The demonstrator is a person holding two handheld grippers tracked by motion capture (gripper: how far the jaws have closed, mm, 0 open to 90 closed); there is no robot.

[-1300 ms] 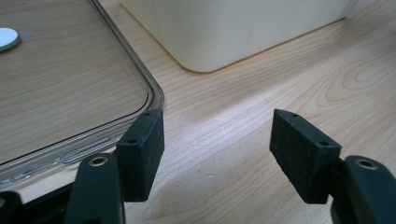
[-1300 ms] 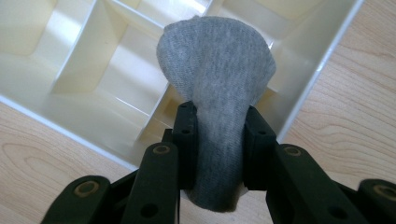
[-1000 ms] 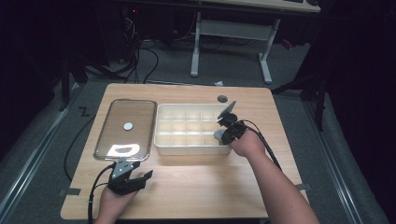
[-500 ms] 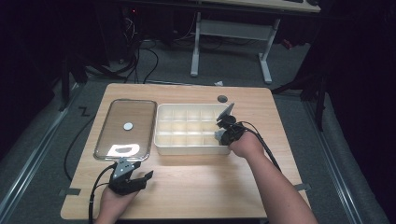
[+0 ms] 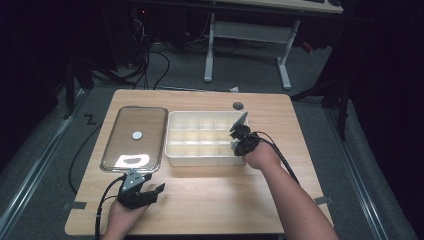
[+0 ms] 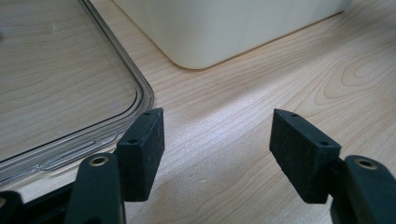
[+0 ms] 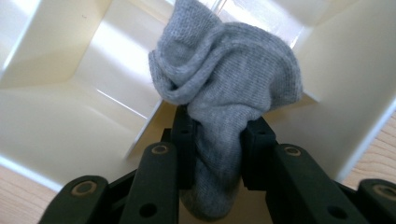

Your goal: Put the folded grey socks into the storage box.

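- Lower left of the high view: left gripper point(image 5: 148, 191) over bare worktop point(image 5: 215, 195), fingers point(image 6: 140, 151) spread wide with nothing between, just beside the clear lid point(image 5: 135, 136).
- Centre: cream divided box point(image 5: 200, 156).
- Centre of the right gripper view: grey knitted sock point(image 7: 224, 88), crumpled and bunched at the top.
- Pinched between the right gripper point(image 7: 215, 156) fingers point(image 7: 183, 149), jaws just eased slightly wider, over the box's right-hand compartments.

One grey sock point(image 7: 224, 93) hangs over one cream divided box point(image 5: 205, 140), which holds twelve compartments, three rows of four. Left of the box lies one clear lid point(image 5: 135, 137). Two grippers work on one counter point(image 5: 210, 195): one right of the box, one in front of the lid.
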